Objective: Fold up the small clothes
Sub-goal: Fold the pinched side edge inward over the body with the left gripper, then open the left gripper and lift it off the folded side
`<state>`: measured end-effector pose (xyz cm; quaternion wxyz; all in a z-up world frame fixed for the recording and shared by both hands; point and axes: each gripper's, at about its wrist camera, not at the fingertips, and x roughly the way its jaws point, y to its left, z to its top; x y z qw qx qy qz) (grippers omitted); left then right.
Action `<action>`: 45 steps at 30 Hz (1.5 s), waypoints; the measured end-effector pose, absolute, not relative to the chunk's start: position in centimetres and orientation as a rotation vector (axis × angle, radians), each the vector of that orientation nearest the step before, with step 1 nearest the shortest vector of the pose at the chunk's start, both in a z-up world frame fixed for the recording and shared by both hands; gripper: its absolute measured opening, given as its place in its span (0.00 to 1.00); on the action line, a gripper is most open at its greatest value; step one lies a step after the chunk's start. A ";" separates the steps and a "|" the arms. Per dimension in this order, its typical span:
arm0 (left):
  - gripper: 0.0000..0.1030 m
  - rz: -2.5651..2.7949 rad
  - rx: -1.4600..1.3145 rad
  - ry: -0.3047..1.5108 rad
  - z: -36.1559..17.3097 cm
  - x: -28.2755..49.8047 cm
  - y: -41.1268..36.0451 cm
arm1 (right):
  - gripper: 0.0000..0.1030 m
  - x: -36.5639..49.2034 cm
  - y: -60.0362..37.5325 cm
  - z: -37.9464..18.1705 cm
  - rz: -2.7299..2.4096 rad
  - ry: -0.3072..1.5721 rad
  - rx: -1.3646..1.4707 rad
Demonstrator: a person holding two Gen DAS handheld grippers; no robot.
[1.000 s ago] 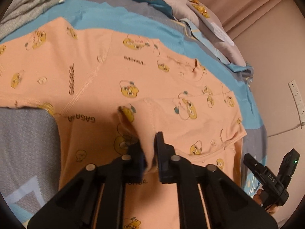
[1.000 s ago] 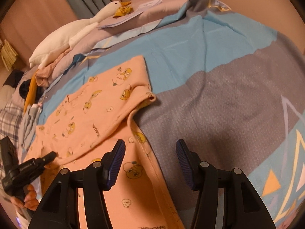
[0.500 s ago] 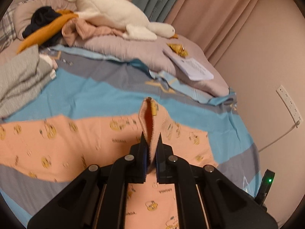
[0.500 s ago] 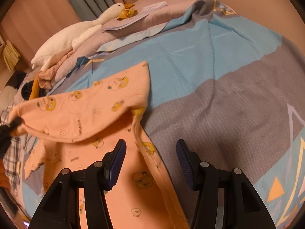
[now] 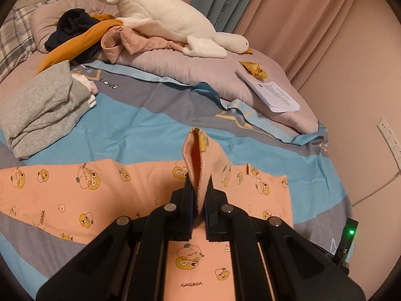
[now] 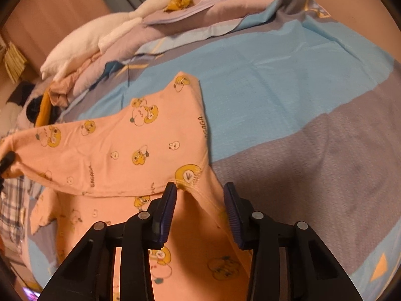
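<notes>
A peach garment (image 5: 87,188) printed with yellow ducks lies spread on the blue and grey bedsheet (image 5: 150,125). My left gripper (image 5: 199,188) is shut on a pinched-up flap of it (image 5: 200,155), which stands up between the pads above the bed. In the right wrist view that lifted part (image 6: 125,145) stretches off to the left edge, where the left gripper's black tip (image 6: 6,163) holds it. My right gripper (image 6: 200,198) is closing its jaws around a folded corner of the garment (image 6: 193,175). The fabric sits between the pads, with a gap still showing on the right side.
A folded grey garment (image 5: 45,105) lies at the left of the bed. A white goose plush (image 5: 170,17), a heap of loose clothes (image 5: 82,32) and stapled papers (image 5: 273,92) rest on the lilac pillow behind. A wall with a socket strip (image 5: 391,135) borders the bed's right side.
The left gripper has risen with the pinched fabric and tipped up toward the pillows. The right gripper has moved forward over the garment's folded corner, and its jaws have narrowed.
</notes>
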<state>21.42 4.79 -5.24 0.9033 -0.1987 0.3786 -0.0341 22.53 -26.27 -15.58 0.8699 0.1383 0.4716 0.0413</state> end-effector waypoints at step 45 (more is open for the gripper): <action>0.13 0.111 -0.399 1.041 -16.5 22.9 10.6 | 0.40 24.1 -24.6 -16.5 0.037 1.028 0.182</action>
